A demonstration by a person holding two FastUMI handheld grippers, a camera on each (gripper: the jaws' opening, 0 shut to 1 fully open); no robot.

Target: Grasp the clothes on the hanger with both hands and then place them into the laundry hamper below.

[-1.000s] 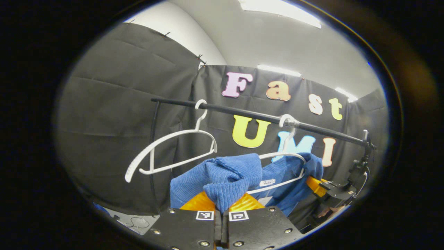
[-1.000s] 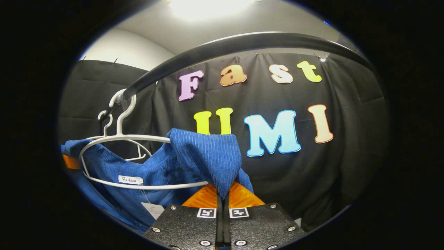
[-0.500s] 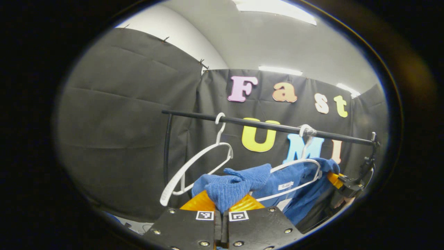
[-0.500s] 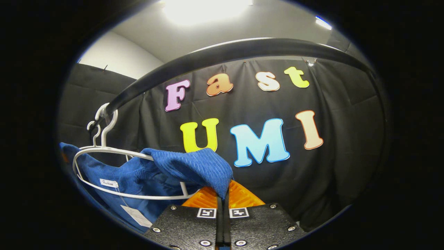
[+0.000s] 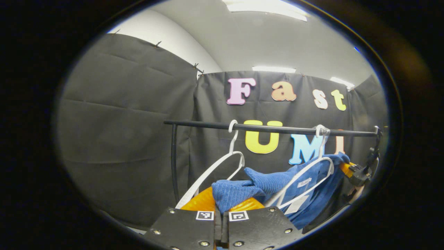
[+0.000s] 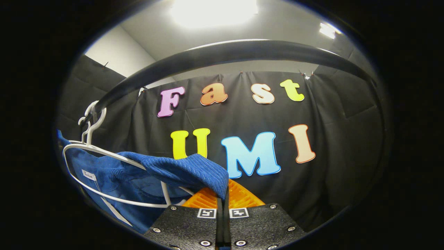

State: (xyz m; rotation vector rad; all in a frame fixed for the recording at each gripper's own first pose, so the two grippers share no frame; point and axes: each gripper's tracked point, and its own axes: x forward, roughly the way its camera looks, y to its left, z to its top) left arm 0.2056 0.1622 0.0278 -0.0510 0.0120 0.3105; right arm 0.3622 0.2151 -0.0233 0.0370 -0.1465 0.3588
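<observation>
Both fingers (image 5: 203, 205) of the left gripper (image 5: 222, 208) are pinching a fold of the blue sweater (image 5: 239, 191) between them, pressed together with only cloth in the gap. To the left of that, in the left gripper view, a bare white hanger (image 5: 215, 166) is hanging from the black rail (image 5: 270, 129), its lower arm dipping behind the finger. Moving right along the rail, a second white hanger (image 5: 308, 173) is carrying the rest of the sweater, which is draping down past a small label (image 5: 304, 182) and a paper tag (image 5: 295, 205). At the far right edge the right gripper (image 5: 357, 173) is gripping the sweater's other shoulder.

In the right gripper view, the hanger (image 6: 104, 173) is sitting at the left, hooked on the rail (image 6: 222, 52) that is arching overhead, with the sweater (image 6: 180, 170) stretching from it rightward. The right gripper (image 6: 222, 201) is clamping the sweater's edge, its fingers (image 6: 242, 194) closed tightly on the cloth
</observation>
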